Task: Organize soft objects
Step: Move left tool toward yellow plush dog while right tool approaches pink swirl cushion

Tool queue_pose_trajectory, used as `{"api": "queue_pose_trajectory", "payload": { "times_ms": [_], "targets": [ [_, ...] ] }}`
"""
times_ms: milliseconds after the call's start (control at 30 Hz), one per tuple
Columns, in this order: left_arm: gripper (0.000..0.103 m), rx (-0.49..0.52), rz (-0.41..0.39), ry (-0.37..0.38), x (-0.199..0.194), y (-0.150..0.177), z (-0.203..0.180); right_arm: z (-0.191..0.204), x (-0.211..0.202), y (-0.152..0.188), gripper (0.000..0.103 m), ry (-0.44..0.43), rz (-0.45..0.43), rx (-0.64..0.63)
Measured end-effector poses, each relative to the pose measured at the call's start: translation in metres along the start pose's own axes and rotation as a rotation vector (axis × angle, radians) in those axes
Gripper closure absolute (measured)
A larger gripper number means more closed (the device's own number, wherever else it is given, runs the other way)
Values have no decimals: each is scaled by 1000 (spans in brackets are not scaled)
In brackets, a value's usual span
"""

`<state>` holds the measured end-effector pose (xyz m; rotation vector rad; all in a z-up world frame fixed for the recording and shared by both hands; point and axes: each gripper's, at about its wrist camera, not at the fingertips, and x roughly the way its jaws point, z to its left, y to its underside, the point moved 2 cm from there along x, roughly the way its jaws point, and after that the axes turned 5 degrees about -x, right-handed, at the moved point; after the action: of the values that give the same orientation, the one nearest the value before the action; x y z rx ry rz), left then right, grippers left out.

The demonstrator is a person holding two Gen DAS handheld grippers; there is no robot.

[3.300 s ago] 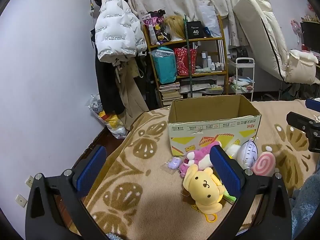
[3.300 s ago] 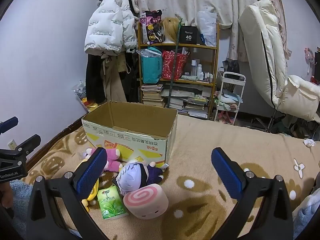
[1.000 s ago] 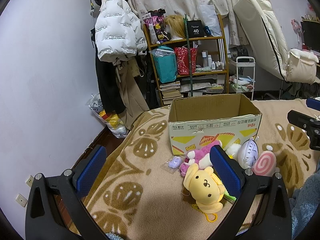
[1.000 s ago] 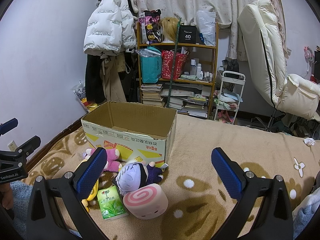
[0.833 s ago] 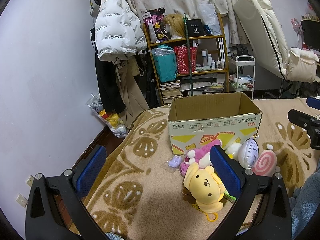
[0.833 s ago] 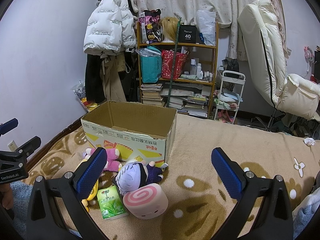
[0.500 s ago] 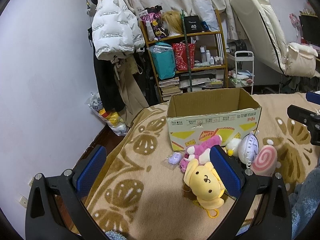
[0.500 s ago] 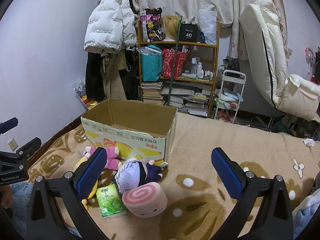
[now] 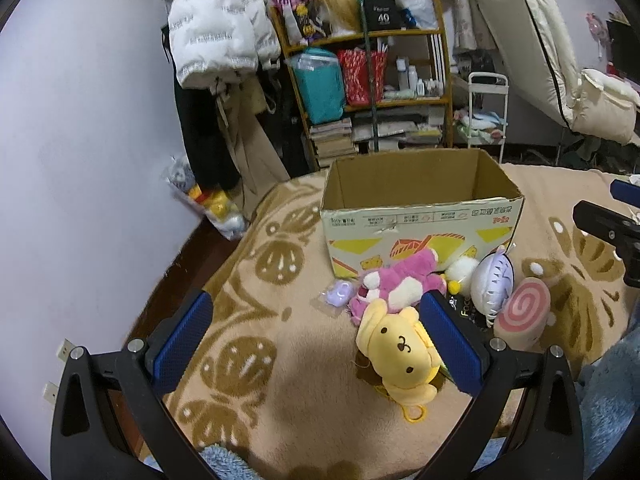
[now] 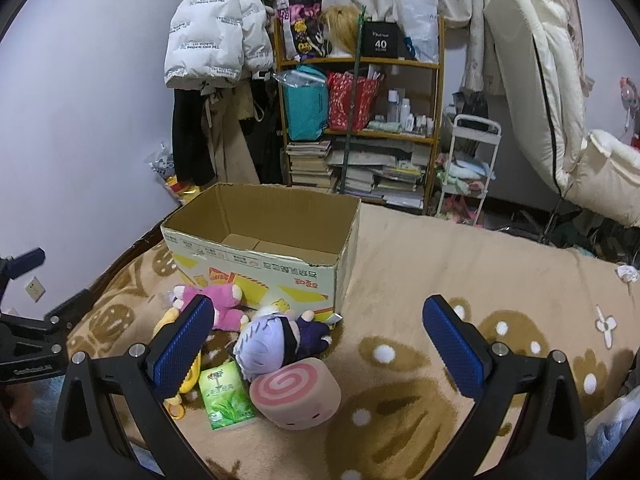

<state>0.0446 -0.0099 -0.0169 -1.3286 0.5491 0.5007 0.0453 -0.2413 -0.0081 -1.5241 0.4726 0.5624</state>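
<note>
An open cardboard box (image 9: 420,216) (image 10: 260,264) stands empty on the tan blanket. In front of it lie a yellow dog plush (image 9: 400,352), a pink bear plush (image 9: 396,284) (image 10: 220,300), a white-haired doll (image 10: 268,340) (image 9: 492,284), a pink swirl-roll cushion (image 10: 296,396) (image 9: 524,316), a green tissue pack (image 10: 226,394) and a small purple charm (image 9: 340,293). My left gripper (image 9: 316,344) is open, low over the blanket just left of the yellow plush. My right gripper (image 10: 316,348) is open above the roll cushion, with nothing held.
The bed's left edge drops to dark floor by the wall (image 9: 80,160). Behind the bed stand a cluttered shelf (image 10: 360,120), a white trolley (image 10: 468,168), hanging coats (image 10: 216,40) and a cream recliner (image 10: 560,100). Bare blanket (image 10: 460,264) stretches right of the box.
Both grippers have tilted and moved slightly forward and down toward the toys; the box and plush pile appear lower and closer. Both stay open and nothing was picked up.
</note>
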Motion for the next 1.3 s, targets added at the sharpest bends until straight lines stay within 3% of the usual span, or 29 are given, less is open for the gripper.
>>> {"api": "queue_pose_trajectory", "payload": {
  "times_ms": [267, 400, 900, 1300],
  "targets": [
    [1, -3, 63, 6, 20, -14, -8, -7, 24, -1, 0, -33, 95, 37],
    [1, -6, 115, 29, 36, -15, -16, -15, 38, 4, 0, -9, 145, 53],
    [1, -13, 331, 97, 96, 22, -34, -11, 84, 39, 0, -85, 352, 46],
    [1, 44, 401, 114, 112, 45, -52, 6, 107, 60, 0, -111, 484, -16]
  ]
}}
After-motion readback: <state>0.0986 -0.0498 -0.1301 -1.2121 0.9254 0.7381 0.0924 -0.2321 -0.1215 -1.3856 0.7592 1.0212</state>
